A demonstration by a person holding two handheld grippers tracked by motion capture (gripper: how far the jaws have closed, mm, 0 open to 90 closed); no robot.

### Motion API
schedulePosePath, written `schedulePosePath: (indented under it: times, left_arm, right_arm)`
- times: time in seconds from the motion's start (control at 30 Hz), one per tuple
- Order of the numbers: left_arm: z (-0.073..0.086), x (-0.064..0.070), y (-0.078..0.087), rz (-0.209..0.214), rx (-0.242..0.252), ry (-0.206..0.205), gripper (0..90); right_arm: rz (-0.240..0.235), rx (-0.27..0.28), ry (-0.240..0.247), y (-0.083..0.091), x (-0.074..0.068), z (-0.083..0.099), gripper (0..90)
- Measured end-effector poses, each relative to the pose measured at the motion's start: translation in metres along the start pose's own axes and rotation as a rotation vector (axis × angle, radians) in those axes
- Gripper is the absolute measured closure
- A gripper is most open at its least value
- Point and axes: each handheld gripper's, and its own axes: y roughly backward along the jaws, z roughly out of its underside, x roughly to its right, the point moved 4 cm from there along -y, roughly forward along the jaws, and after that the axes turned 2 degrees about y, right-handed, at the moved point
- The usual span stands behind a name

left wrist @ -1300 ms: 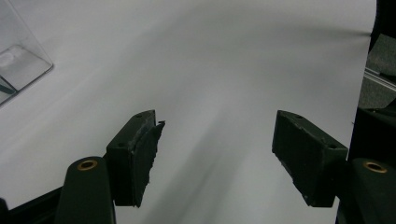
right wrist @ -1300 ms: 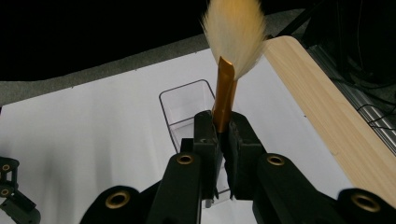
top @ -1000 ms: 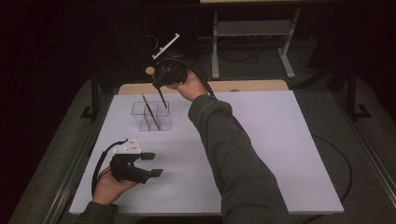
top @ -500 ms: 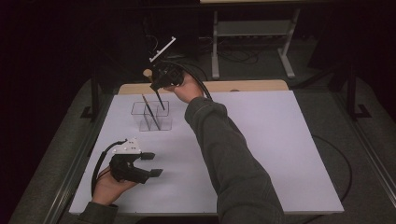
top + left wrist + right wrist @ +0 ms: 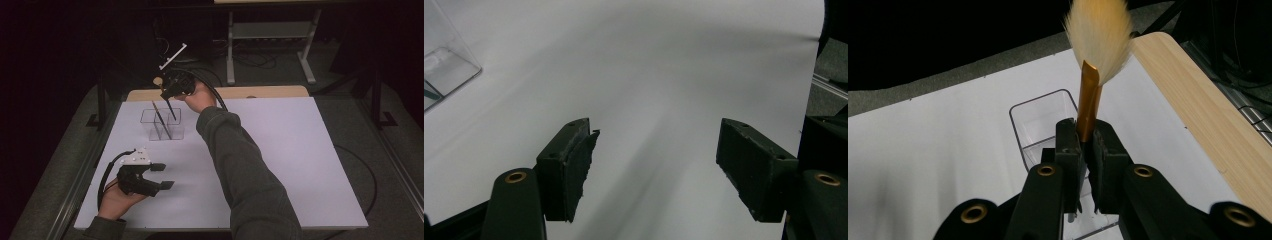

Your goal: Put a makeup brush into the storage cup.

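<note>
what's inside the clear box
One dark brush leans inside the clear box. The right gripper lowers a second brush into it; its handle end is hidden by the jaws.

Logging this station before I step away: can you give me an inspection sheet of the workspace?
Surface: white table top, bare wood strip at far edge.
Job's things: makeup brush, bristles up, over clear divided holder; a dark stick leans inside.
Clutter: nothing seen.
Grippers: right gripper shut on the brush; left gripper open, low over the table.
Cables: black cables trail from both grippers.
Surroundings: dark floor, metal stand behind.
</note>
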Motion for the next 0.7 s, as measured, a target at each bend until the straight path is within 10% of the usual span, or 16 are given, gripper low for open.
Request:
schedulePosePath:
  times: [0.7]
  left_arm:
    - [0.0007, 0.0003, -0.0013, 0.002, -0.002, 0.009, 30.0]
  right_arm:
    - [0.009, 0.005, -0.034, -0.0039, 0.0033, 0.0095, 82.7]
